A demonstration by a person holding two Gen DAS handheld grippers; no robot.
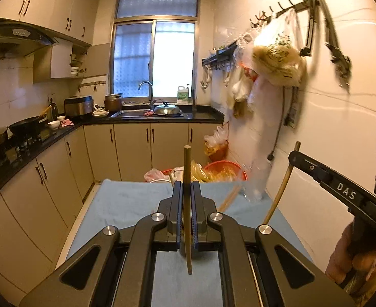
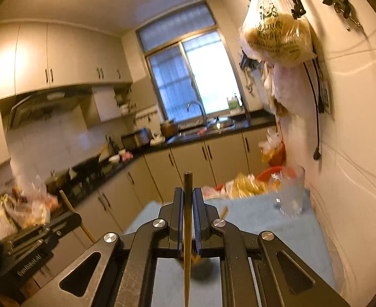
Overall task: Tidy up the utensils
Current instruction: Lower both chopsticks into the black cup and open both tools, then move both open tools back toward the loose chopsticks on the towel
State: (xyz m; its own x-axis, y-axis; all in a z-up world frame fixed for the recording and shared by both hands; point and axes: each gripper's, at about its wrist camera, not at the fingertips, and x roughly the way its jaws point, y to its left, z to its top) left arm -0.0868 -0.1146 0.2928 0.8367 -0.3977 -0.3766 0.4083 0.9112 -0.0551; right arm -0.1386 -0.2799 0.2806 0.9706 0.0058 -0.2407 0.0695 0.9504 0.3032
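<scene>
In the left wrist view my left gripper point(image 1: 187, 192) is shut on a wooden chopstick point(image 1: 187, 163) that stands upright between its jaws, above the blue cloth point(image 1: 126, 202) on the table. At the right, a hand holds my right gripper point(image 1: 294, 156), shut on a second chopstick point(image 1: 281, 190). In the right wrist view that gripper point(image 2: 188, 197) clamps its chopstick point(image 2: 187, 232) upright. The left gripper point(image 2: 76, 217) with its chopstick point(image 2: 69, 204) shows at the lower left. A third chopstick point(image 1: 228, 197) lies on the cloth near a clear glass point(image 2: 290, 194) by the wall.
A red basin point(image 1: 229, 170) with plastic bags sits beyond the table's far end. Bags point(image 1: 277, 61) hang from wall hooks on the right, close above the glass. Cabinets and a black counter point(image 1: 34, 145) with pots run along the left, with a sink point(image 1: 147, 113) under the window.
</scene>
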